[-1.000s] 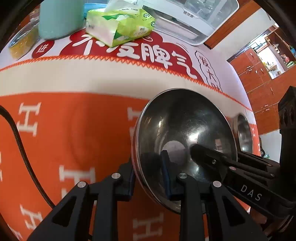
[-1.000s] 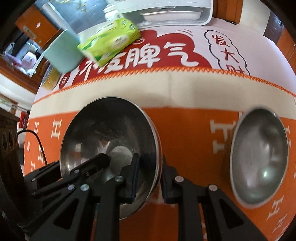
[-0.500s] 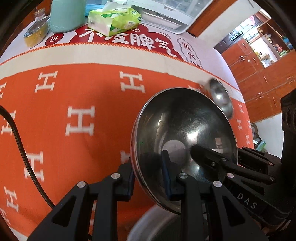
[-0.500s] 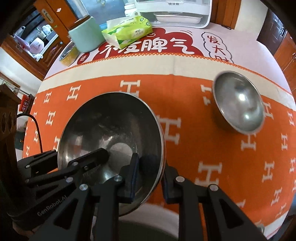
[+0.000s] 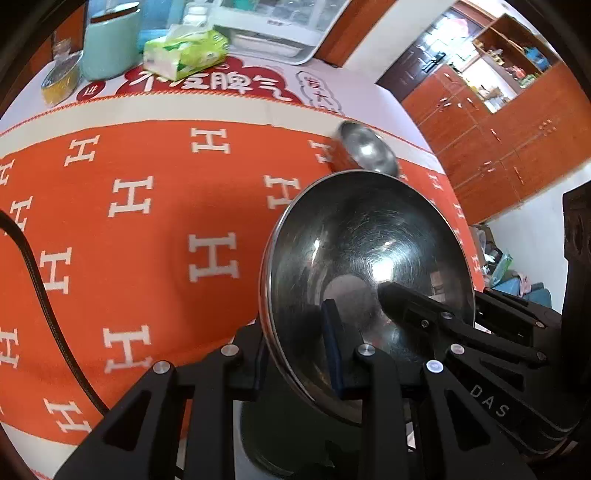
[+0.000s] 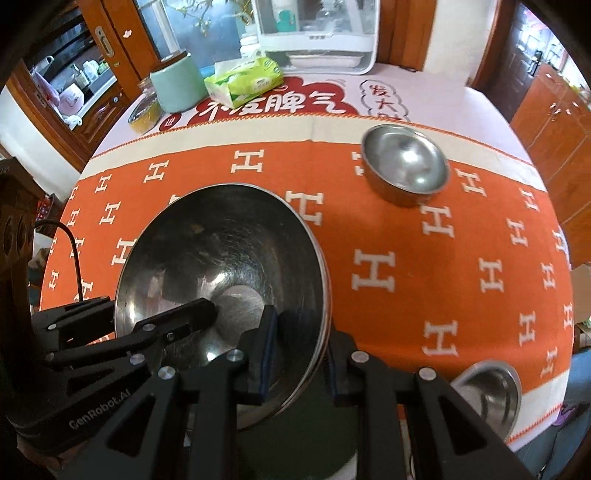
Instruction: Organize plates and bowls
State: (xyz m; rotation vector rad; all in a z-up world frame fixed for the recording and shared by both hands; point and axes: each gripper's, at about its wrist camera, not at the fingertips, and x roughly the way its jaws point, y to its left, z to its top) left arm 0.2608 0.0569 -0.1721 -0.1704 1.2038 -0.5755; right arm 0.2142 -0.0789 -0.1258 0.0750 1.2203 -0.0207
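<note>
A large steel bowl (image 5: 369,266) (image 6: 221,251) hangs tilted above the orange tablecloth (image 6: 406,280), held from both sides. My left gripper (image 5: 295,354) is shut on its left rim, one pad inside and one outside. My right gripper (image 6: 299,354) is shut on the opposite rim the same way. Each gripper shows in the other's view: the right gripper (image 5: 417,314) and the left gripper (image 6: 177,317). A smaller steel bowl (image 6: 404,166) (image 5: 367,151) rests on the cloth farther back. A third steel bowl (image 6: 487,391) sits at the near right edge.
A green tissue pack (image 6: 243,81), a mint canister (image 6: 177,86), a yellow-filled jar (image 6: 144,114) and a white appliance (image 6: 317,33) stand along the far side. A black cable (image 5: 40,295) hangs at the left. A dark round vessel (image 5: 266,435) lies under the held bowl, mostly hidden.
Both grippers have risen and drawn back toward the near table edge with the large bowl still clamped. The cloth and the small bowl now look farther away.
</note>
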